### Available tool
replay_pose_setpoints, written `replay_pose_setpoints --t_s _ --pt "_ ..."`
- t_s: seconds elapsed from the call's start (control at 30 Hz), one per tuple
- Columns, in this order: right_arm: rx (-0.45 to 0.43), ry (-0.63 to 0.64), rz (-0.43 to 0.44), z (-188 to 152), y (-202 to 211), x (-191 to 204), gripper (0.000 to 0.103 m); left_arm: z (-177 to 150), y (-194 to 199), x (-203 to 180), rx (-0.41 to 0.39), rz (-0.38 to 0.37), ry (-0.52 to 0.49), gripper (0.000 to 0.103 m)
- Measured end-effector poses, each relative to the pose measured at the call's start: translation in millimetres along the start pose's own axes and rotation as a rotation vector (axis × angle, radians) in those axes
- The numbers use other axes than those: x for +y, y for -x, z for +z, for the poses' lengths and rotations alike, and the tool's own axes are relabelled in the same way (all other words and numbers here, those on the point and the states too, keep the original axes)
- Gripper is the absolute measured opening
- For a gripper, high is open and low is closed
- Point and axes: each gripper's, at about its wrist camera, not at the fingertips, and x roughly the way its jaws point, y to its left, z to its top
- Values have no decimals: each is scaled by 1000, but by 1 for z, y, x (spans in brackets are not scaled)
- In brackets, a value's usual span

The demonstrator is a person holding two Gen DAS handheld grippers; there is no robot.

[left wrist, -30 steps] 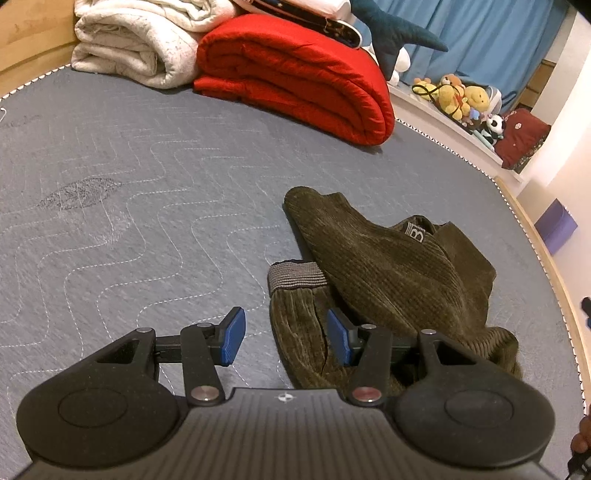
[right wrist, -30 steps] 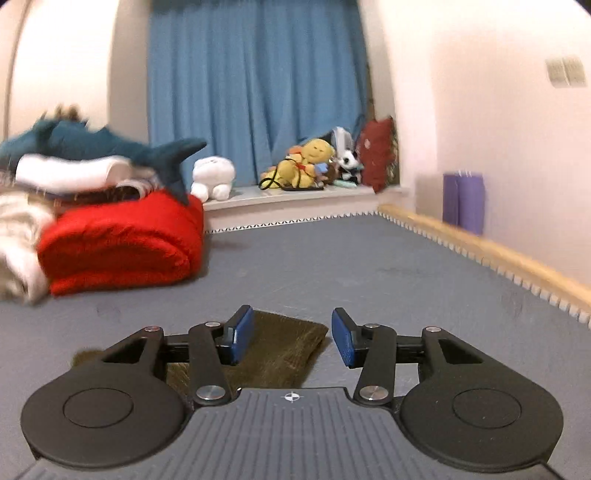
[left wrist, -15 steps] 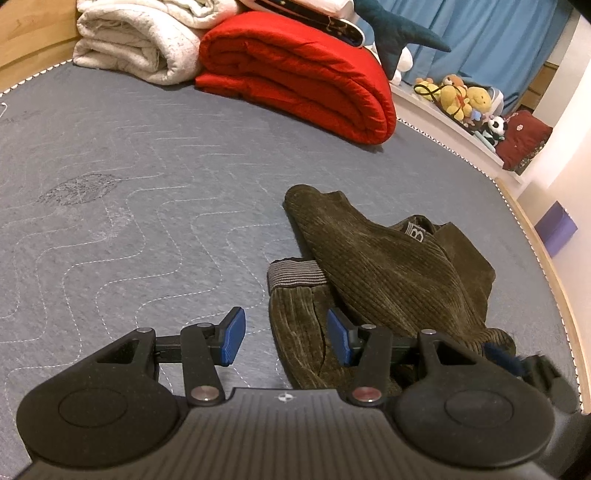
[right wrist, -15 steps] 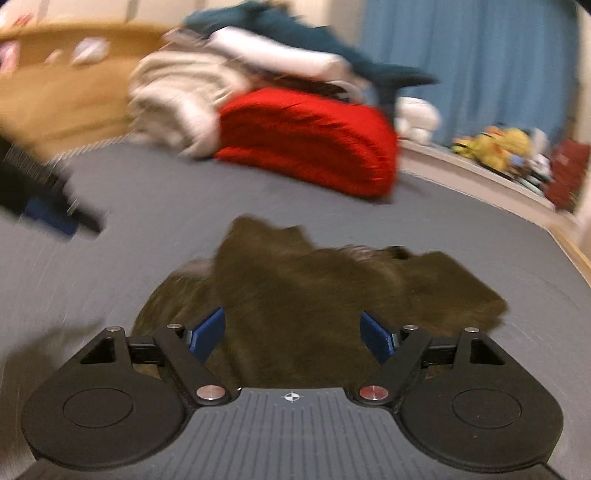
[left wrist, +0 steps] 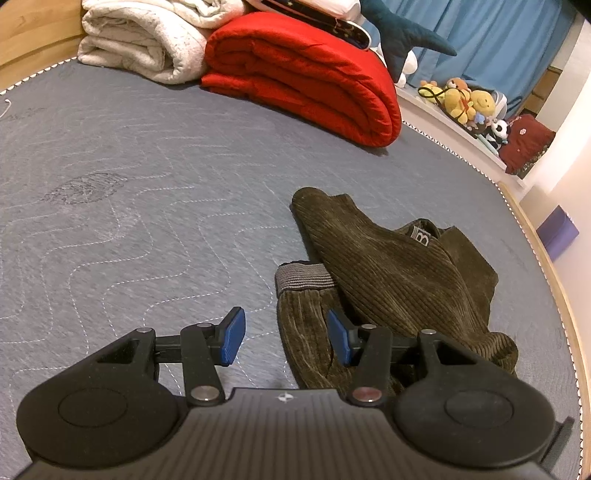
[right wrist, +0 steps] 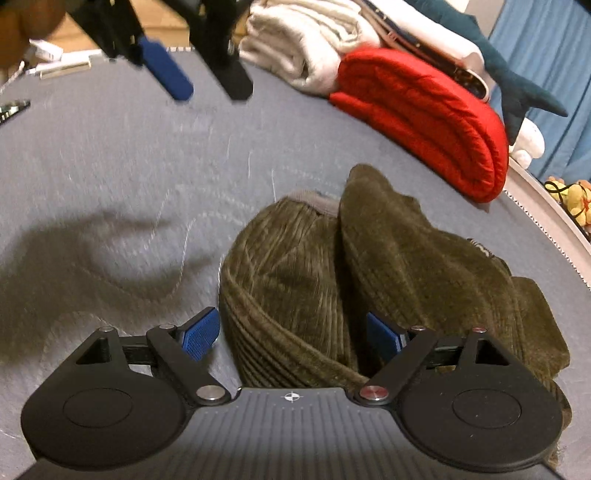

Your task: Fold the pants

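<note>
Left wrist view, gripper: the left gripper (left wrist: 286,336) hangs above the bed, its blue pads apart with nothing between them; the right pad sits over the near trouser leg.
Left wrist view, pants: the dark olive corduroy pants (left wrist: 391,273) lie crumpled on the grey quilted mattress (left wrist: 129,206), right of centre, one leg draped across the other.
Left wrist view, detail: a grey ribbed cuff (left wrist: 304,277) shows at the end of the lower leg, and a waistband label (left wrist: 423,238) peeks out at the far side.
Left wrist view, surroundings: a rolled red quilt (left wrist: 310,70) and a cream blanket (left wrist: 147,40) lie at the far end of the bed, with a plush shark (left wrist: 402,33), a blue curtain (left wrist: 509,33) and stuffed toys (left wrist: 465,101) on a ledge; a purple box (left wrist: 557,230) stands off the bed's right edge.
Right wrist view, gripper: the right gripper (right wrist: 291,336) is low over the pants (right wrist: 369,266), pads spread wide on either side of a raised corduroy fold, not clamped on it.
Right wrist view, other gripper: only here the left gripper (right wrist: 207,81) appears from outside, blurred at the top left, above the mattress (right wrist: 110,155), casting a shadow (right wrist: 74,266) on it.
Right wrist view, pants: they fill the centre close to the camera; the label is barely readable.
Right wrist view, surroundings: the red quilt (right wrist: 436,118) lies just beyond the pants.
</note>
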Motion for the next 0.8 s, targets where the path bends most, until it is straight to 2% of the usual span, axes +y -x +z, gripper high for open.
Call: replay_pose_setpoints --t_s 0.1,0.13,0.17,0.23,0.27,0.37,0.47,0.57,0.8 --pt "13 -2 -28 -2 -8 -2 78 0 0 1 1 0 2 54" --pt "16 -12 -18 -1 -12 -3 67 0 1 1 0 -1 2 54" --pt "28 -29 2 0 -13 -4 45 1 1 1 0 0 1 54" --pt "35 -63 43 2 -12 -7 19 1 2 1 -2 -1 2 54" --pt "28 -61 43 4 -10 -6 11 1 1 1 -2 -1 2 54" --pt "-17 -53 56 11 -1 -2 9 1 2 2 -3 -1 3 54" --pt "-94 -65 112 23 18 4 8 2 2 2 -4 1 5 54" --pt "-158 -24 158 32 34 18 8 2 3 3 -6 3 6 54" --pt "-216 40 307 29 55 33 8 4 1 5 -6 11 13 54"
